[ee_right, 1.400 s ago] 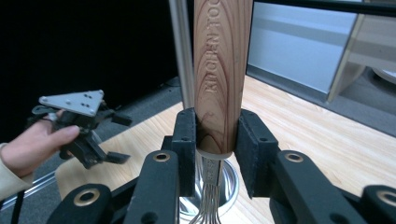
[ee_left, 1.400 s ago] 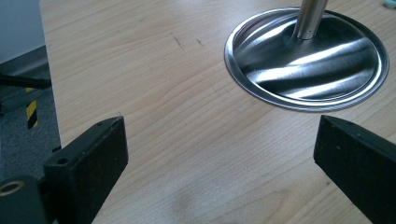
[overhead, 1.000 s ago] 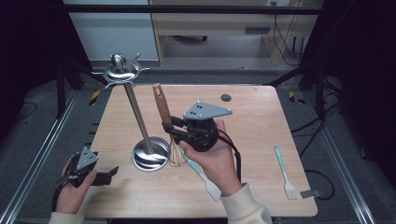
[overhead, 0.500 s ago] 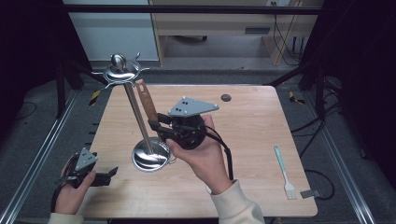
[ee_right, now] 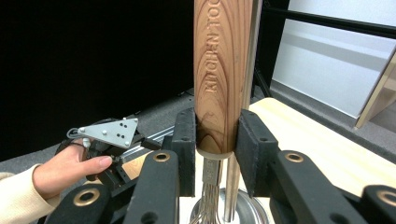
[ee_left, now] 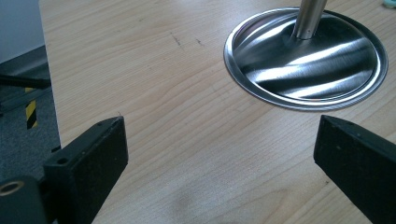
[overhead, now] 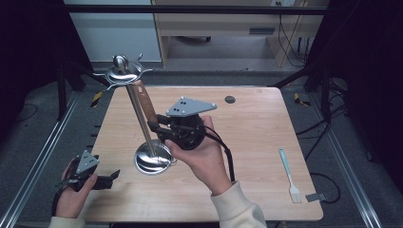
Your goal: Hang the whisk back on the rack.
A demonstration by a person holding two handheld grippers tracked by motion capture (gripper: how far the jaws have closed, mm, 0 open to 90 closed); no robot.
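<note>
A whisk with a wooden handle (overhead: 145, 102) (ee_right: 219, 79) stands almost upright, wires (ee_right: 208, 205) pointing down, and my right gripper (overhead: 157, 127) (ee_right: 215, 126) is shut on the handle's lower end. It hangs right beside the pole (overhead: 139, 116) (ee_right: 250, 70) of a steel hook stand, its handle top just under the stand's hooked crown (overhead: 121, 72). The stand's round base (overhead: 152, 162) (ee_left: 306, 60) rests on the wooden table (overhead: 256, 128). My left gripper (overhead: 107, 179) (ee_left: 219, 149) is open near the table's front left corner, nothing between its jaws, facing the base.
A pale blue fork-like utensil (overhead: 289, 175) lies at the table's right front, with a small grey piece (overhead: 316, 196) at the edge beside it. A dark round hole (overhead: 230, 99) sits near the far edge. Metal rails run along both sides of the table.
My right gripper has carried the whisk left and slightly up, from the table's middle to the stand's pole, and the handle now stands more upright. The left gripper has stayed put.
</note>
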